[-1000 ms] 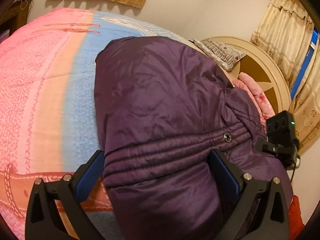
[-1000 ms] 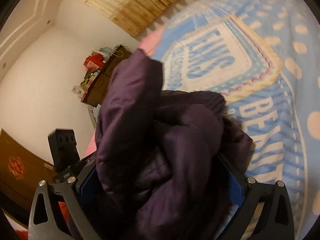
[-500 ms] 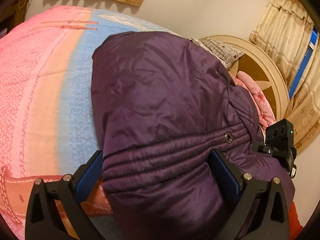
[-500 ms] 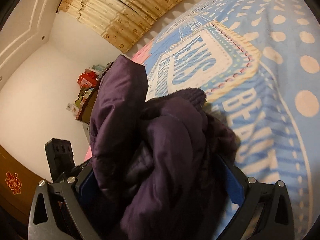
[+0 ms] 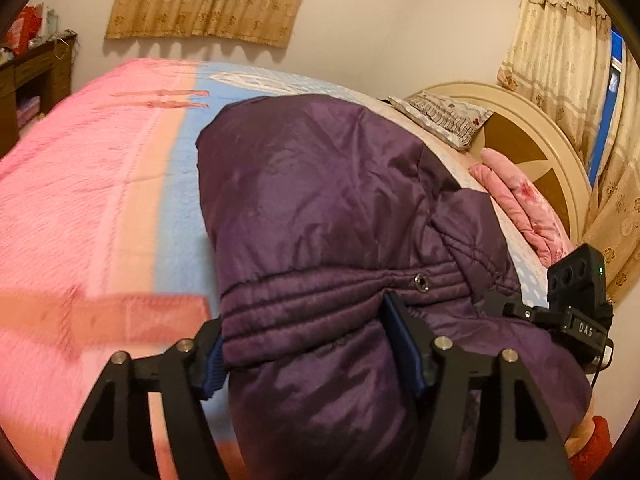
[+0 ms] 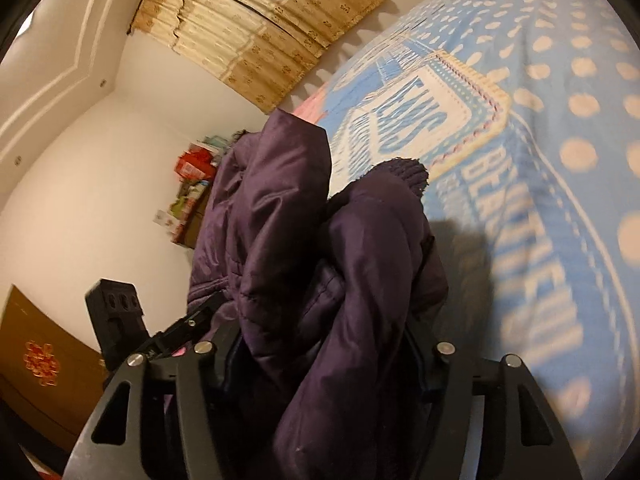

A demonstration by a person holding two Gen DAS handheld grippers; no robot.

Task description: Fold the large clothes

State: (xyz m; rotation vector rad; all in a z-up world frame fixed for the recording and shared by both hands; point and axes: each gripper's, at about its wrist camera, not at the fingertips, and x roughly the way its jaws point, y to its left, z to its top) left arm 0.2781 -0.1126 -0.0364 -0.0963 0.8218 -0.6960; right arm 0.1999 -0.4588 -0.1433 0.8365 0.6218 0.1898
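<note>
Jaws on both tools are clamped on the same purple padded jacket [image 5: 320, 216], which is bunched thickly enough to fill each gap. On the left gripper [image 5: 304, 340] the blue-padded fingers [image 5: 404, 344] press a thick roll of the stitched hem band from either side, just below a small metal snap [image 5: 421, 282] set in the band. From that grip the jacket spreads away over the bed [image 5: 80, 220], its smooth back panel lying across the blue stripe of the pink, peach and blue blanket [image 5: 168, 200]. Beyond it, near the head of the bed, sit a patterned pillow [image 5: 444, 118], a folded pink quilt [image 5: 520, 204] and the round cream headboard [image 5: 532, 120]. The other tool shows at the right edge of this view, its black camera block [image 5: 576, 280] poking out beside the jacket. Seen from the right gripper [image 6: 320, 356], a heavy, crumpled bundle of the jacket [image 6: 320, 248] rises between the fingers and hides most of both pads; a knitted dark cuff [image 6: 404, 172] sticks out at its top. Behind this bundle lies the blue blanket with pale dots and large lettering [image 6: 540, 160], slightly blurred. Tan curtains [image 6: 256, 28] hang on the far wall, and a cluttered wooden cabinet [image 6: 192, 200] stands in the corner.
</note>
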